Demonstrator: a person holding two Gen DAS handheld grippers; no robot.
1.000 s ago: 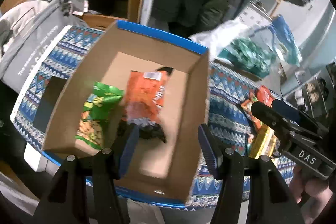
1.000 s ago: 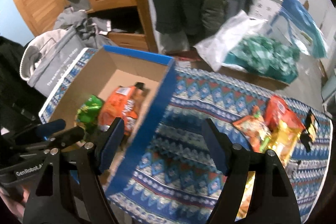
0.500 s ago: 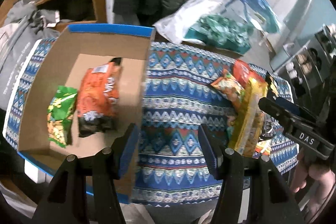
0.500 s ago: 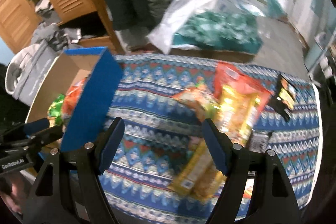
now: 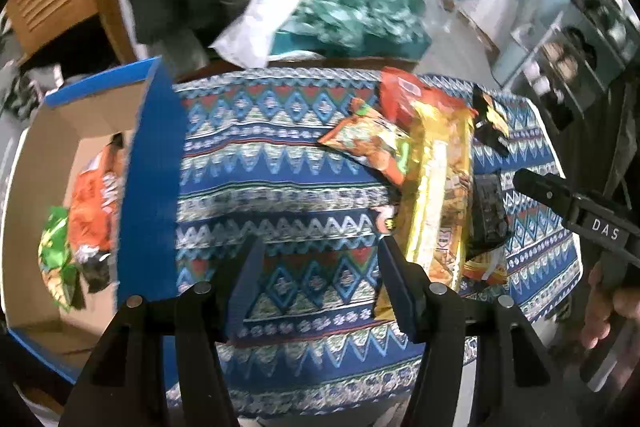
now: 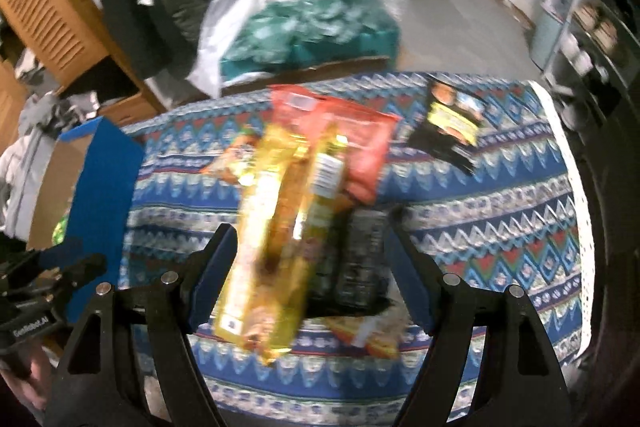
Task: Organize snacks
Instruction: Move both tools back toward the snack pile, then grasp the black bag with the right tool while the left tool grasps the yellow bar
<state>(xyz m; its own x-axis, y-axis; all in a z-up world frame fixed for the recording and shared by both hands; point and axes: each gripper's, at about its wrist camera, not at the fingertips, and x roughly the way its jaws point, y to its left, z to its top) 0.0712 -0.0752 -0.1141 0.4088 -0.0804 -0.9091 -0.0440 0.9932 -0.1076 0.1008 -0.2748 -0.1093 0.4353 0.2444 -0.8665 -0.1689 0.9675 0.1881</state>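
Hovering, the right claw (image 6: 310, 239) gapes over the yellow packet (image 6: 276, 243).

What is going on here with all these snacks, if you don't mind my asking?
A person with a gripper in each hand is sorting snacks into a cardboard box. An orange bag and a green bag lie inside. The right gripper, open, is over the yellow packet on the tablecloth; the left gripper is open and empty.
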